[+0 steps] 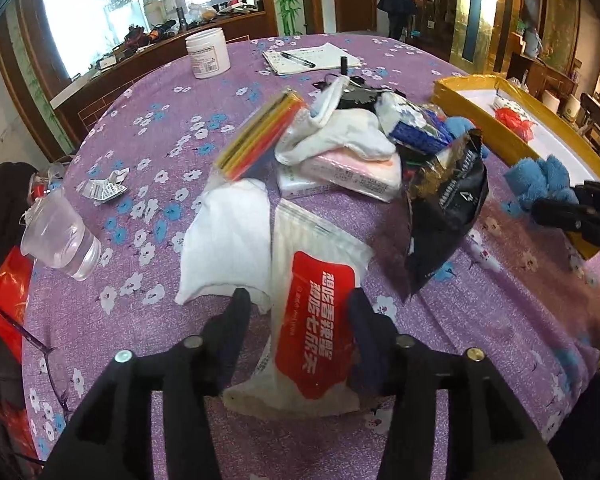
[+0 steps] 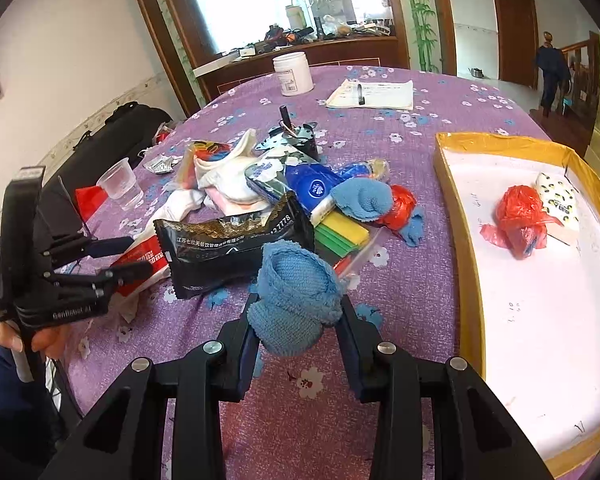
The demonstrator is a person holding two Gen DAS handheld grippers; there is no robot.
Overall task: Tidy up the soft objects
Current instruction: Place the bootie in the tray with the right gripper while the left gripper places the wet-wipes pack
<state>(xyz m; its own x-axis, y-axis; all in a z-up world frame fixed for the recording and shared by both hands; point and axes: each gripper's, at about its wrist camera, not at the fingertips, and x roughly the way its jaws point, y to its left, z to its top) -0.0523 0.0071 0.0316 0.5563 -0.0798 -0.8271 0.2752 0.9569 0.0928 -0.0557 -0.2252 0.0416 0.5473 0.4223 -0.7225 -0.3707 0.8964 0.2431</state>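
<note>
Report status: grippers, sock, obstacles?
Right hand-held gripper shut on blue sock. Left hand-held gripper open around red-and-white packet. Tray path clear.

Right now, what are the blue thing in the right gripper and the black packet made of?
The blue sock, squeezed in the right gripper, looks like knitted terry fabric: fuzzy, looped, matte. The black packet looks like glossy plastic film, perhaps foil-lined: it shines, crinkles and carries printed text.
</note>
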